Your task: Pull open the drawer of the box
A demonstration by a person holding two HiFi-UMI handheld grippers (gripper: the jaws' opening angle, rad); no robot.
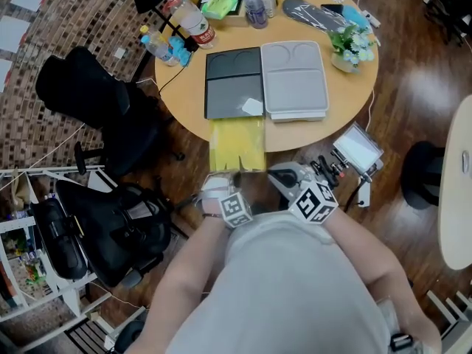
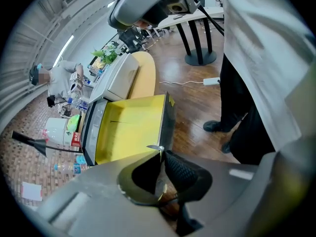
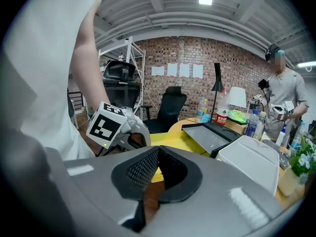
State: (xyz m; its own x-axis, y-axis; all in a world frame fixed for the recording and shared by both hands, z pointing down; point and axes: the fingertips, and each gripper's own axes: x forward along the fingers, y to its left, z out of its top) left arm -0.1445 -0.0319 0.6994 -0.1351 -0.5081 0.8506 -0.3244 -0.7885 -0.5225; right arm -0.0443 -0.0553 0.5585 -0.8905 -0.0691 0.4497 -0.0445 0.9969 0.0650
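Yellow drawer point(image 1: 237, 144) standing well out of dark box point(image 1: 234, 83), overhanging near edge of round desk point(image 1: 190, 116), centre of head view. Left tool point(image 2: 162, 156) clamped on drawer's thin front edge, lower centre of left gripper view. Right tool point(image 3: 157, 151) closed, nothing between pads, just right of drawer, not touching it.

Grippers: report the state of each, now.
Left gripper: closed on the front edge of the yellow drawer.
Right gripper: closed, holding nothing.
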